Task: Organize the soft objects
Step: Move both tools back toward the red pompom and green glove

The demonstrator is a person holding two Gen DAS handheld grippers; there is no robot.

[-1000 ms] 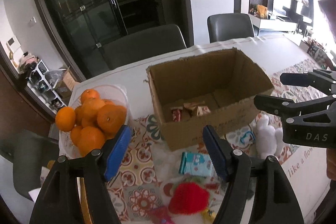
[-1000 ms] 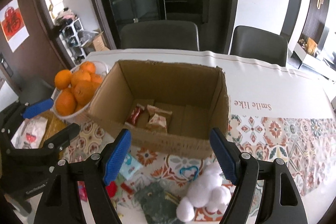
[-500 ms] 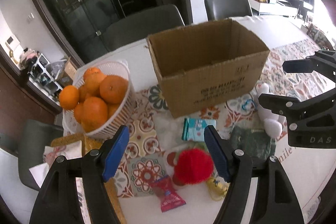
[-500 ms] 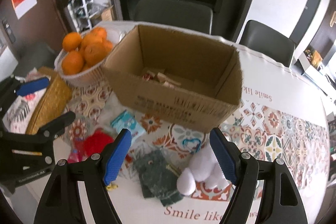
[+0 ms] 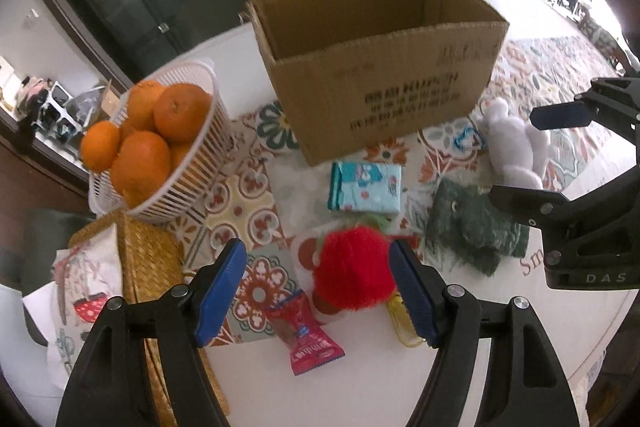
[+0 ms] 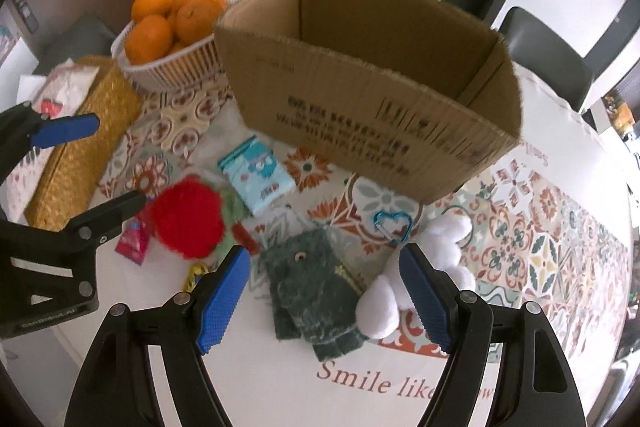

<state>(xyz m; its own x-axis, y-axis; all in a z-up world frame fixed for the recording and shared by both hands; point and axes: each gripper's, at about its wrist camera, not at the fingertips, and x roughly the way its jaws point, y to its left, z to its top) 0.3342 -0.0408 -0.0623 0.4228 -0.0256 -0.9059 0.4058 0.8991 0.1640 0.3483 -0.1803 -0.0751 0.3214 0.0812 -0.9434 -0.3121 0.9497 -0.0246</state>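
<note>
The left gripper [image 5: 318, 289] is held wide and empty over the red fluffy toy [image 5: 354, 269] near the table's front edge, before the cardboard box [image 5: 380, 67]. The right gripper [image 6: 326, 295], also wide, hangs over the green plush [image 6: 316, 287]. Both toys are judged light and compressible, best pinched across the middle.

Both wrist views look steeply down, close, sharing the cardboard box [image 5: 380, 67]
</note>
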